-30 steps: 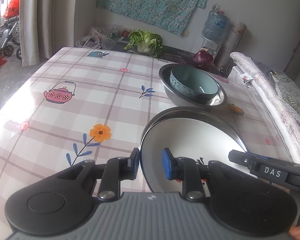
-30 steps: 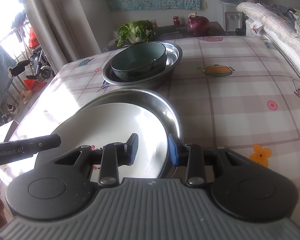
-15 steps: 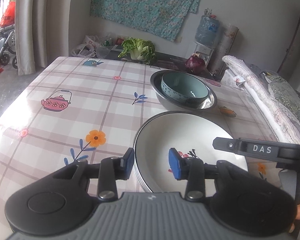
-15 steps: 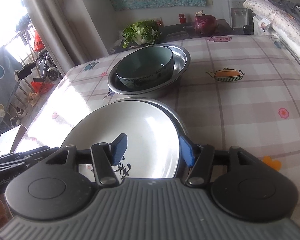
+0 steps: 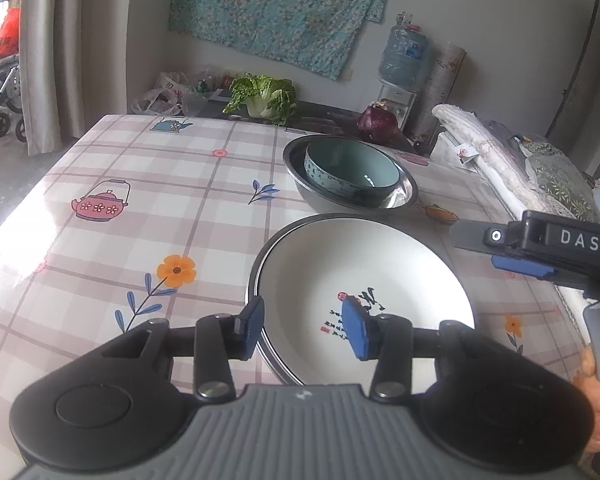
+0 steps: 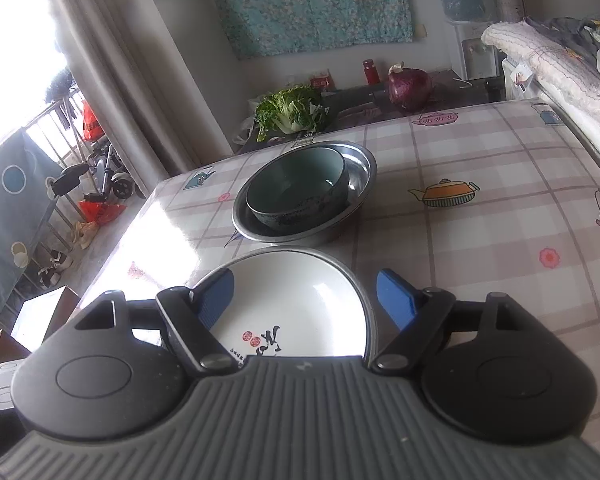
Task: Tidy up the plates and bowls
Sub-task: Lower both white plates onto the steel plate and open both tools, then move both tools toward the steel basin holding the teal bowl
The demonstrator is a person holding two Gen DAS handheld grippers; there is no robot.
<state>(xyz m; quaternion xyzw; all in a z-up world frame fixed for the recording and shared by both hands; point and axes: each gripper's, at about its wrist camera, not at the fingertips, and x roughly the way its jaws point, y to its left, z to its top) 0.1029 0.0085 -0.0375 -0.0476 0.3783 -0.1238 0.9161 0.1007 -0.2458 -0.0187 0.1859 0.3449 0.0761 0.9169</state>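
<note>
While white plate (image 5: 364,276) rests on steel plate (image 6: 362,294) — left gripper (image 5: 306,330), right gripper (image 6: 306,298) both spread wide, holding nothing.

1. A leafy cabbage (image 5: 265,96) and a purple onion (image 5: 377,123) lie beyond the worktop (image 5: 140,200).
2. A floral cloth (image 5: 276,8) hangs on the wall.
3. A water jug (image 5: 404,54) stands behind.
</note>
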